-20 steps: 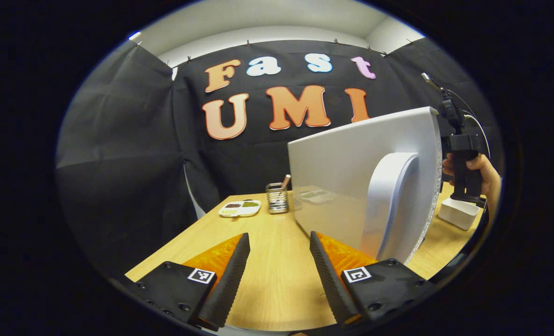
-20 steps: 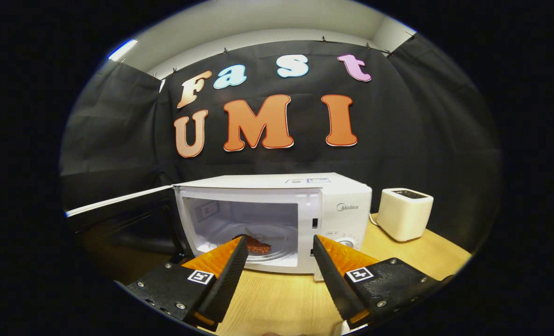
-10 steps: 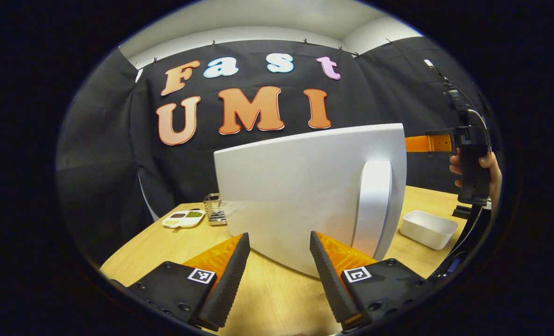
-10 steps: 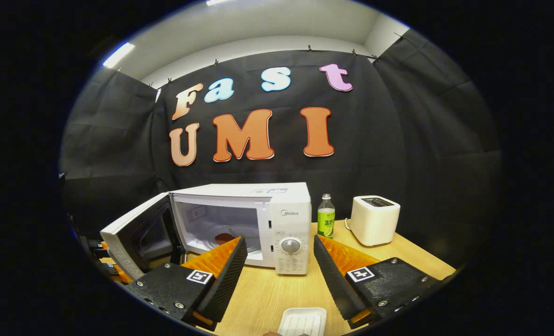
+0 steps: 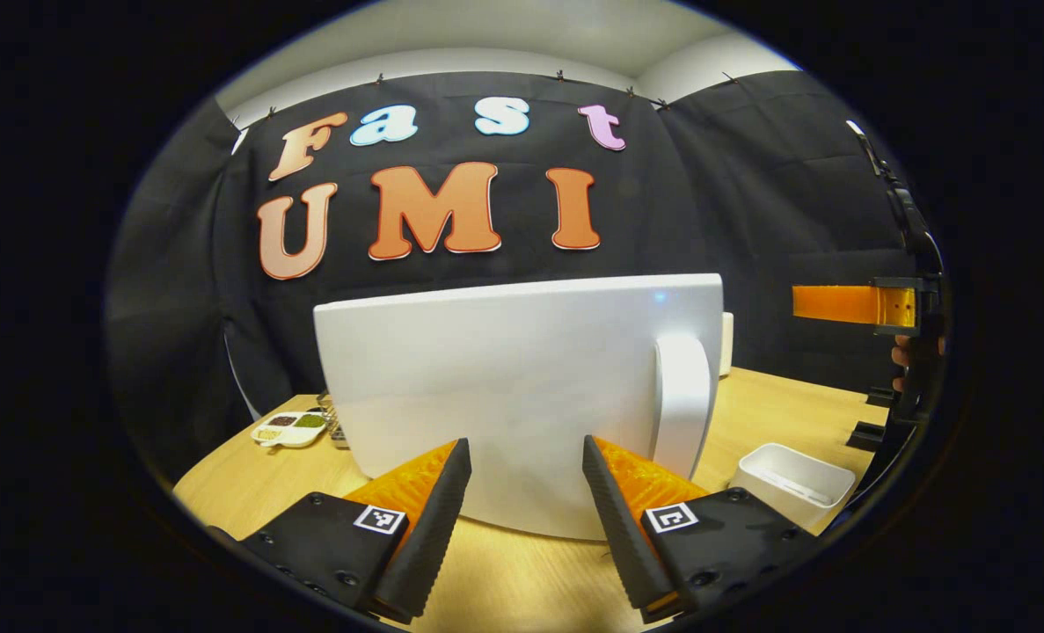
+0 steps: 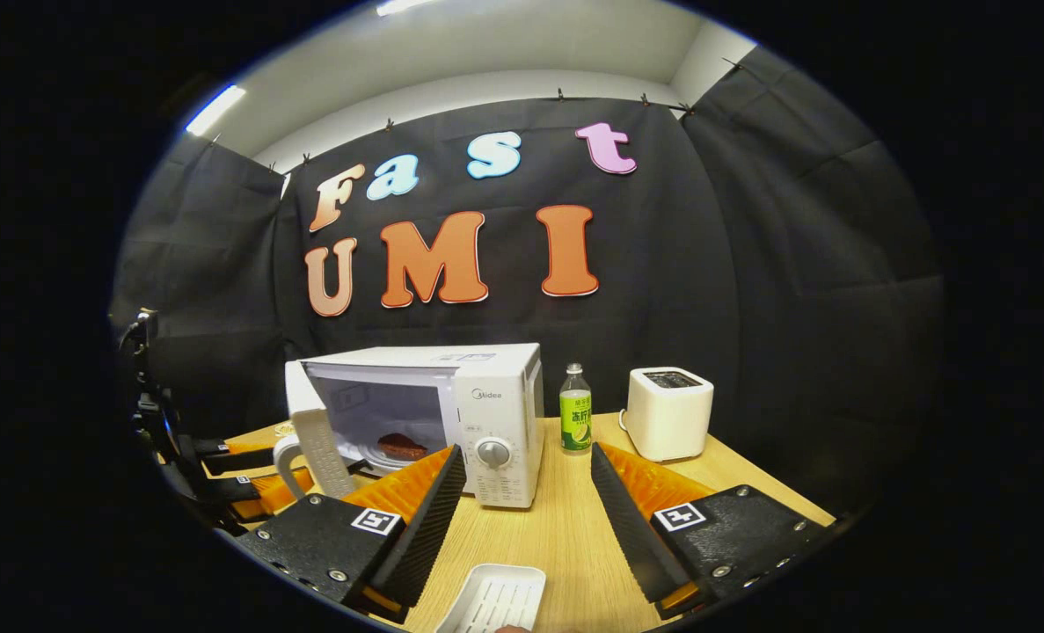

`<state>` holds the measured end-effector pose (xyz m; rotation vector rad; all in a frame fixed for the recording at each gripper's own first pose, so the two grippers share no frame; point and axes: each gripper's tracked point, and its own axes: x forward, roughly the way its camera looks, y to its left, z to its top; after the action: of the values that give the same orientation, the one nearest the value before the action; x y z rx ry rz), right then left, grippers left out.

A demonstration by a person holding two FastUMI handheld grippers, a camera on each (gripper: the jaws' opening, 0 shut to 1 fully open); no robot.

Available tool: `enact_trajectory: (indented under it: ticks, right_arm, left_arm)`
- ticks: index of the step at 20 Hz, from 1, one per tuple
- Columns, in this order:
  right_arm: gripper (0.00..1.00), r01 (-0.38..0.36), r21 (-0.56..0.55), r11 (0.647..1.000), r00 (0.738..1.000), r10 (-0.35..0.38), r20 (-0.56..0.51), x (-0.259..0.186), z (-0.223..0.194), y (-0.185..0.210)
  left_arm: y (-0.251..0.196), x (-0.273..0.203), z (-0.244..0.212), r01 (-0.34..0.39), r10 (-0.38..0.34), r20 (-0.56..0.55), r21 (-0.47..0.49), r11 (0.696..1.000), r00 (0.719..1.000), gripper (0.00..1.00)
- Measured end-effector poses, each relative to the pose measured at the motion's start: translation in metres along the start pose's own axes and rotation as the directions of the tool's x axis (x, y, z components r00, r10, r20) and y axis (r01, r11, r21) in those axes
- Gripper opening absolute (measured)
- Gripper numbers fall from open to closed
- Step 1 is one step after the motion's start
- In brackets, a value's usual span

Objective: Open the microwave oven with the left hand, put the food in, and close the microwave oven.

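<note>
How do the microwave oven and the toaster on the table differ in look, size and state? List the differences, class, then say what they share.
The microwave oven is the larger, wide box; the toaster is a small upright block. The microwave oven opens at the front, its door ajar with food inside; the toaster opens at the top by a dark slot. The microwave oven has a round dial; no knob can be made out on the toaster. Both are white and stand on the wooden table.

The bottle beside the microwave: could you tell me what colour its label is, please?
Green, on a clear bottle with a white cap; it shows best in the right gripper view.
</note>
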<state>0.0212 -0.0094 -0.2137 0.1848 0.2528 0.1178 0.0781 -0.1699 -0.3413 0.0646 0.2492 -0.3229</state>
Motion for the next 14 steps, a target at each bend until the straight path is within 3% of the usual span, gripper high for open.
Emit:
enact_trajectory:
  ticks: [2,4,6,9,10,11,14]
  right_arm:
    - [0.89,0.013,0.0,1.0,1.0,-0.013,-0.001,-0.003,-0.001,-0.011]
    - [0.89,0.028,0.007,1.0,1.0,-0.028,-0.003,-0.004,-0.002,-0.023]
    - [0.89,0.041,0.014,0.999,0.999,-0.041,-0.006,-0.006,-0.003,-0.033]
    - [0.89,0.059,0.028,0.998,0.998,-0.059,-0.004,-0.005,-0.005,-0.047]
    - [0.89,0.059,0.035,0.998,0.998,-0.058,-0.005,-0.005,-0.005,-0.049]
    - [0.89,0.06,0.042,0.997,0.998,-0.06,-0.009,-0.004,-0.006,-0.051]
    - [0.89,0.068,0.048,0.997,0.998,-0.068,-0.011,-0.002,-0.007,-0.058]
  left_arm:
    - [-0.014,0.017,-0.002,0.015,-0.015,-0.016,0.009,1.0,1.0,0.8]
    - [-0.038,0.036,-0.01,0.067,-0.066,-0.045,0.008,0.998,0.997,0.54]
    - [-0.047,0.052,-0.015,0.075,-0.072,-0.069,0.029,0.997,0.995,0.27]
    - [-0.051,0.074,-0.013,0.041,-0.037,-0.068,0.067,0.997,0.997,0.24]
    - [-0.043,0.081,-0.009,0.007,-0.004,-0.064,0.056,0.998,0.998,0.24]
    - [-0.048,0.088,-0.016,0.011,-0.008,-0.086,0.033,0.999,0.996,0.13]
    - [-0.05,0.111,-0.01,0.013,-0.014,-0.07,-0.022,1.0,0.997,0.14]
